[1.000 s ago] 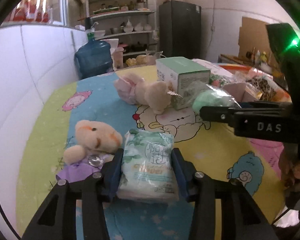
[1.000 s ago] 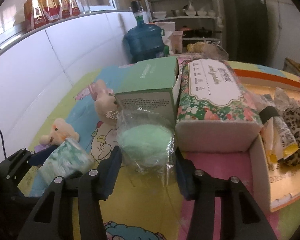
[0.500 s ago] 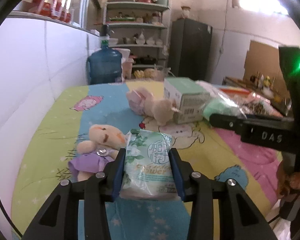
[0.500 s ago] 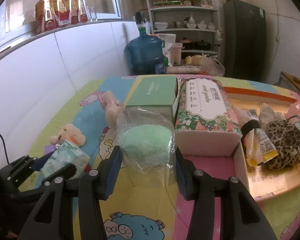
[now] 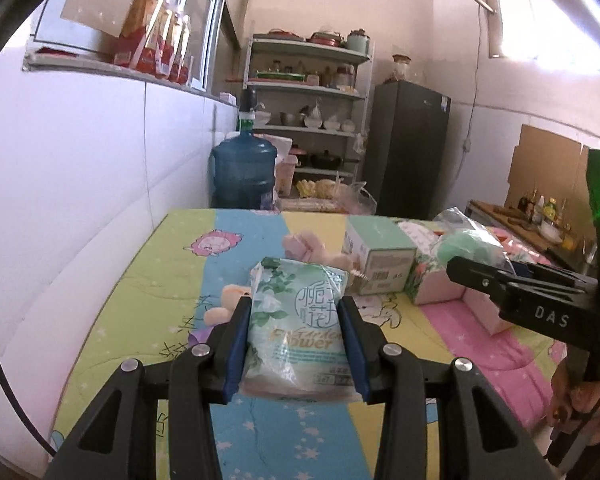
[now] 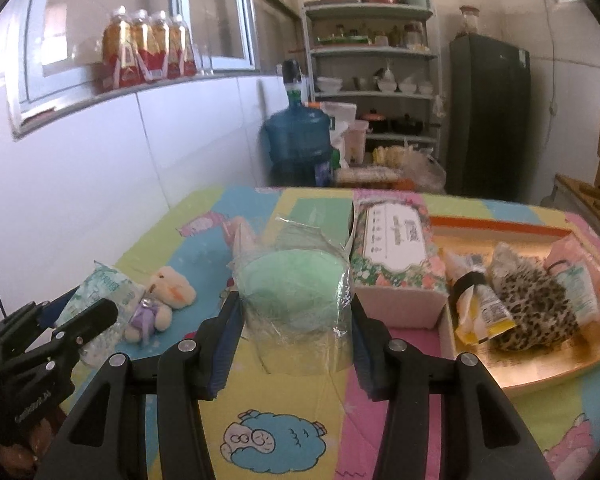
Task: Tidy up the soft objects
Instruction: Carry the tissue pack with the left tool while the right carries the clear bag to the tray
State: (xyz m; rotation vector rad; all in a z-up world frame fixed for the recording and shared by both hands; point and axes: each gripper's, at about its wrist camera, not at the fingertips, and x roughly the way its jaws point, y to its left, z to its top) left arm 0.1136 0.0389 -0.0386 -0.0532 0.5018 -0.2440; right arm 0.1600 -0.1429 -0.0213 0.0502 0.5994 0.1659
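Observation:
My left gripper (image 5: pixel 296 344) is shut on a soft tissue pack (image 5: pixel 298 320) printed with green leaves and holds it above the cartoon-print tablecloth (image 5: pixel 172 280). My right gripper (image 6: pixel 296 344) is shut on a green sponge in clear plastic wrap (image 6: pixel 294 300), also lifted off the table. A small teddy bear in a purple dress (image 6: pixel 162 304) lies on the cloth at the left, just behind the tissue pack in the left wrist view (image 5: pixel 226 300). A pink plush toy (image 5: pixel 306 245) lies further back.
A mint green box (image 6: pixel 312 216) and a floral tissue box (image 6: pixel 396 248) stand mid-table. An orange-rimmed tray (image 6: pixel 540 368) at the right holds a leopard-print pouch (image 6: pixel 536 312) and packets. A blue water jug (image 6: pixel 298 140), shelves and a dark fridge (image 6: pixel 488 120) stand beyond the table.
Both grippers have risen and pulled back from the table, each still holding its object. The tissue pack is now lifted clear of the teddy bear.

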